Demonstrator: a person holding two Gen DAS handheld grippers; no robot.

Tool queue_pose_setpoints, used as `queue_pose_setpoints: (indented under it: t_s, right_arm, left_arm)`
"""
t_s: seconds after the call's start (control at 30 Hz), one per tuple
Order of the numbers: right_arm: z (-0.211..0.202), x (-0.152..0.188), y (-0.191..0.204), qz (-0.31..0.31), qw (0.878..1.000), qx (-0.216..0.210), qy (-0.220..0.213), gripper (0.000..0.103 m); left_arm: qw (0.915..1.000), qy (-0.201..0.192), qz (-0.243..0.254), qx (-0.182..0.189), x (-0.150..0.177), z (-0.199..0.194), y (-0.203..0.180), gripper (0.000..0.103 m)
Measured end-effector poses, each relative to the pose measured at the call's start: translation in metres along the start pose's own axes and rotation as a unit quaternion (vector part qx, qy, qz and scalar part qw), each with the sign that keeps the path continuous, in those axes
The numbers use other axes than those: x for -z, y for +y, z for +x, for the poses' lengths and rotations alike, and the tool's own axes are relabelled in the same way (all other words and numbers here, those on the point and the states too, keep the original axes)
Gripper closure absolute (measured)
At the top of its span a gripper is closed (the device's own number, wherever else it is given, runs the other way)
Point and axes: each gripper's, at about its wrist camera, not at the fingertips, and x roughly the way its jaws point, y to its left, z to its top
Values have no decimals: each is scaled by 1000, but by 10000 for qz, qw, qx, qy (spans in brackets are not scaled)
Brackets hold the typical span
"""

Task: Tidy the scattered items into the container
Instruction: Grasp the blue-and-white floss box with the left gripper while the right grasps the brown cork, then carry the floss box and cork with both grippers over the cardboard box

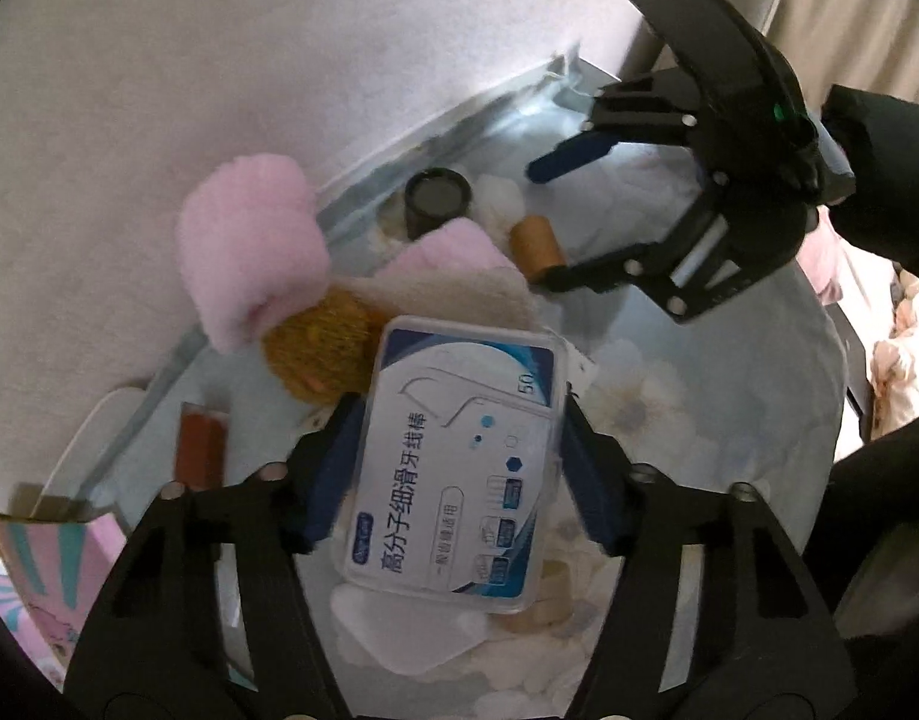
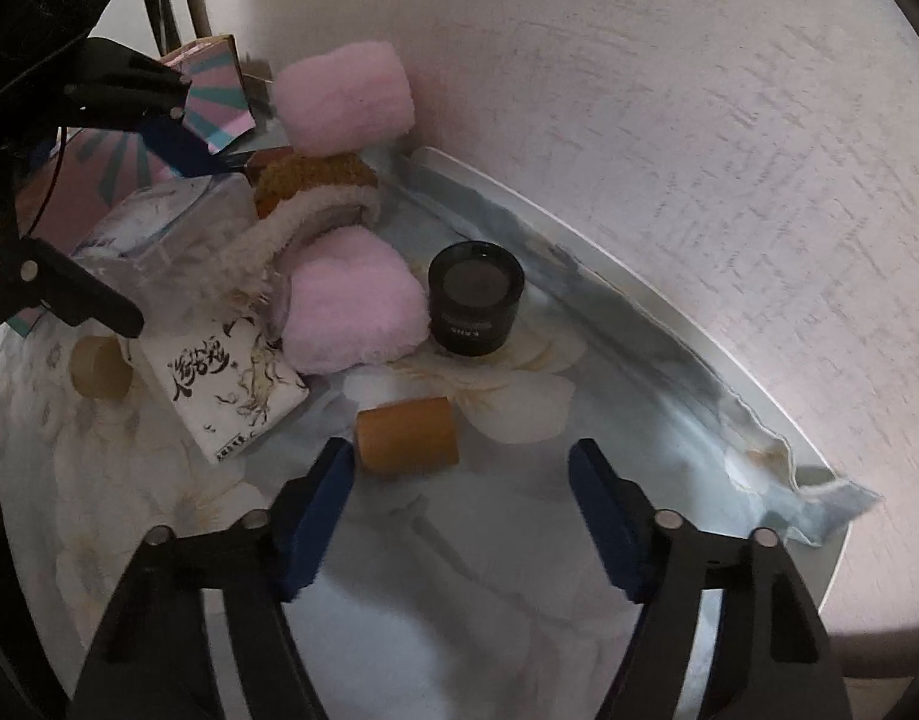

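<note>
Left wrist view: left tool (image 1: 453, 462) pinches the floss-pick box (image 1: 453, 462) between its blue pads; right tool (image 2: 462, 510) spread wide, empty, just beside the wooden cylinder (image 2: 408, 435).

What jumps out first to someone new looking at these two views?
The clear floss-pick box clamped in the left hand-held gripper fills the left wrist view. In the right wrist view, the open right hand-held gripper hangs just short of a tan wooden cylinder, with pink plush slippers and a black jar behind it.
</note>
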Motion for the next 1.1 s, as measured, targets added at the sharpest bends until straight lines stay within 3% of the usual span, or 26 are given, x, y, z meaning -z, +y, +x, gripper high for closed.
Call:
queue_pose_setpoints:
  t_s: [0.1,0.17,0.37,0.63,0.9,1.1]
  right_arm:
    - [1,-3,1,-38,9999,-107,-35,55]
    - [2,-5,2,-54,9996,-260,-23,75]
    - [-5,-9,4,14,9995,-297,-45,75]
    - [-44,-22,8,170,9996,-231,-70,75]
    - [-118,-48,21,20,9996,-108,-265,75]
    - [-137,-78,59,-233,9985,-129,-473,75]
  left_arm:
    - [9999,2,-95,106,0,-1,0,47]
    - [9997,6,-175,151,-2,-1,-1,47]
    - [9997,-22,-219,108,-6,-8,-9,47]
    - [9987,-351,-350,122,-8,-52,-13,47]
    - [9957,-790,-462,-122,10,-132,-10,47]
    - [9900,-1050,-827,-451,39,-182,13,47]
